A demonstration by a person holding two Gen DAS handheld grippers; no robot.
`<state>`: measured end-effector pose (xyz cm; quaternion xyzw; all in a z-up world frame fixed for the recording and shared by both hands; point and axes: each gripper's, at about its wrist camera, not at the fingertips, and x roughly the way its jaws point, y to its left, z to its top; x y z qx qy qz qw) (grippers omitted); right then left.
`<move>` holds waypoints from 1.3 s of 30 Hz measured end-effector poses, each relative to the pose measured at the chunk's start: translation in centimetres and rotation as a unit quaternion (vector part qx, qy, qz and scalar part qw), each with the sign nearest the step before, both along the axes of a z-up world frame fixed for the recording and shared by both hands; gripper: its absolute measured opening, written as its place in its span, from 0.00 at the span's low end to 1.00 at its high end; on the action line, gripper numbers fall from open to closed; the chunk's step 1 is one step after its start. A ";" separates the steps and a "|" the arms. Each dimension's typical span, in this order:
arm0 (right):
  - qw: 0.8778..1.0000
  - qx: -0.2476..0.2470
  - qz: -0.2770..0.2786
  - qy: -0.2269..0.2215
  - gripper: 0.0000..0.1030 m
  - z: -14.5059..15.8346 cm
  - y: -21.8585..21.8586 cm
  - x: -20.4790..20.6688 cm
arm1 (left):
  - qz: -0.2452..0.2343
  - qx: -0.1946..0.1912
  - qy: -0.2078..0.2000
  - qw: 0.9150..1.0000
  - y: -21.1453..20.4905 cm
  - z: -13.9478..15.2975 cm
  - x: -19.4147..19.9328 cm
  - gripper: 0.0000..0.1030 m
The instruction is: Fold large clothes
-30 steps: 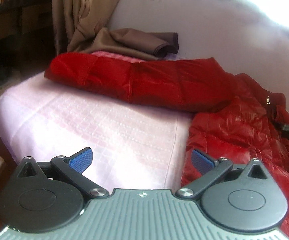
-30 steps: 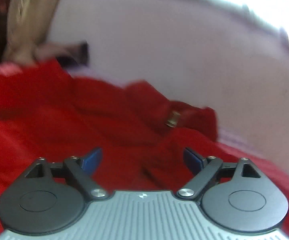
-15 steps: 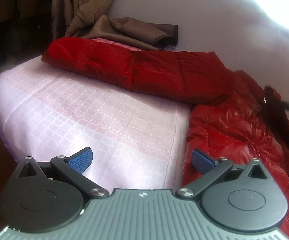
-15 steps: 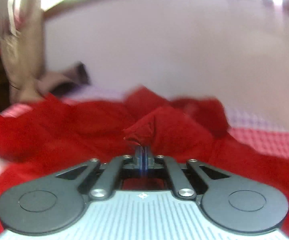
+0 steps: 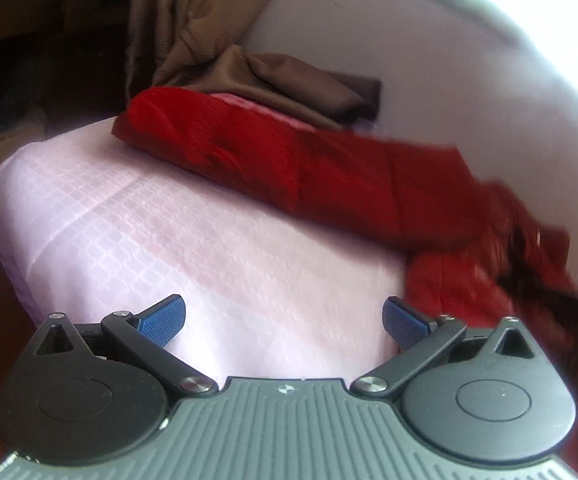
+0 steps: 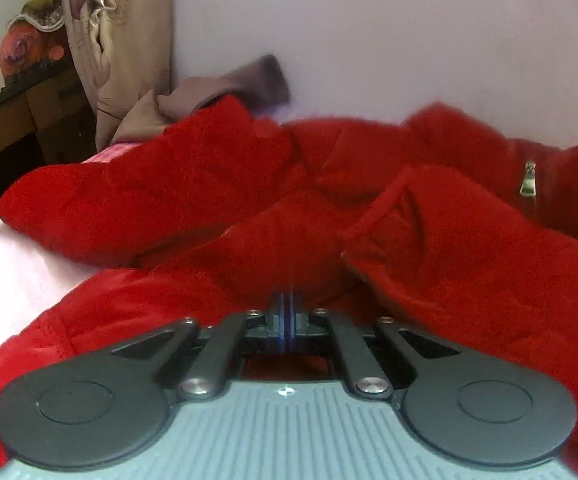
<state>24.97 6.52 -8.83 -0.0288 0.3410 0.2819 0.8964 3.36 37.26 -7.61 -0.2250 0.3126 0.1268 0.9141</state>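
Note:
A red puffer jacket (image 5: 329, 168) lies on a pink checked bedsheet (image 5: 169, 248), one sleeve stretched to the left. My left gripper (image 5: 283, 318) is open and empty above the sheet, the jacket's body (image 5: 457, 284) just to its right. My right gripper (image 6: 287, 310) is shut on a fold of the red jacket (image 6: 289, 236) and holds it lifted. The jacket's zipper pull (image 6: 527, 184) shows at the right in the right wrist view.
A brown cloth (image 5: 289, 80) lies at the head of the bed against the pale wall (image 5: 409, 60). A patterned curtain (image 6: 117, 40) hangs at the left. Dark furniture (image 6: 21, 120) stands beyond the bed's left edge.
My right gripper closed on the jacket fabric and has lifted and drawn it back. My left gripper shifted left over the sheet and stayed open.

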 end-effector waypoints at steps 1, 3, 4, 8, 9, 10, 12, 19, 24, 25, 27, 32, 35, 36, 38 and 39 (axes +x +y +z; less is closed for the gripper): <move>1.000 0.016 0.004 0.000 0.05 0.6 -0.3 -0.4 | 0.006 -0.011 -0.008 1.000 0.7 0.1 0.2 1.00; 0.999 0.041 0.009 -0.022 0.08 2.4 -0.9 -2.1 | 0.021 -0.022 -0.011 0.999 2.4 0.2 0.9 1.00; 0.998 0.052 0.012 -0.034 0.09 3.4 -1.4 -3.2 | 0.033 -0.021 -0.011 0.999 3.3 0.1 1.3 1.00; 0.994 0.084 0.042 -0.061 0.56 5.4 -3.3 -7.8 | 0.080 -0.014 0.000 0.997 7.7 -0.6 3.5 0.97; 0.993 0.087 0.043 -0.065 0.76 5.6 -3.8 -8.8 | 0.084 -0.019 0.003 0.996 9.1 -0.9 4.3 0.95; 0.992 0.094 0.044 -0.069 0.80 5.6 -4.5 -10.0 | 0.090 -0.028 0.004 0.995 10.2 -1.1 4.8 0.90; 0.991 0.103 0.048 -0.064 0.79 5.5 -5.6 -11.4 | 0.090 -0.041 -0.010 0.995 12.1 -1.3 5.9 0.90; 0.988 0.144 0.010 -0.060 0.79 5.4 -9.9 -16.2 | 0.092 -0.068 -0.012 0.993 15.0 -1.9 10.5 0.19; 0.982 0.171 -0.042 -0.061 0.79 5.2 -13.5 -18.7 | 0.111 -0.091 -0.027 0.989 15.4 -0.8 10.9 0.06; 0.981 0.174 -0.052 -0.065 0.79 5.3 -14.2 -19.0 | 0.111 -0.079 -0.039 0.990 14.6 0.4 10.7 0.06; 0.977 0.183 -0.078 -0.075 0.79 5.6 -16.1 -19.8 | 0.093 -0.053 -0.072 0.992 12.2 3.6 10.1 0.06; 0.953 0.241 -0.172 -0.060 0.79 5.2 -22.0 -19.9 | 0.006 0.018 -0.154 0.988 3.1 12.1 8.9 0.06; 0.940 0.267 -0.205 -0.058 0.79 4.8 -24.8 -20.4 | -0.055 0.052 -0.193 0.978 -3.0 15.7 8.7 0.06; 0.938 0.270 -0.208 -0.060 0.79 4.7 -25.3 -20.6 | -0.082 0.061 -0.204 0.974 -5.4 16.6 8.8 0.06; 0.935 0.276 -0.211 -0.066 0.79 4.7 -26.2 -21.2 | -0.122 0.069 -0.211 0.967 -9.3 17.6 9.1 0.06; 0.934 0.278 -0.212 -0.069 0.79 4.7 -26.6 -21.5 | -0.143 0.071 -0.211 0.964 -11.3 17.8 9.5 0.06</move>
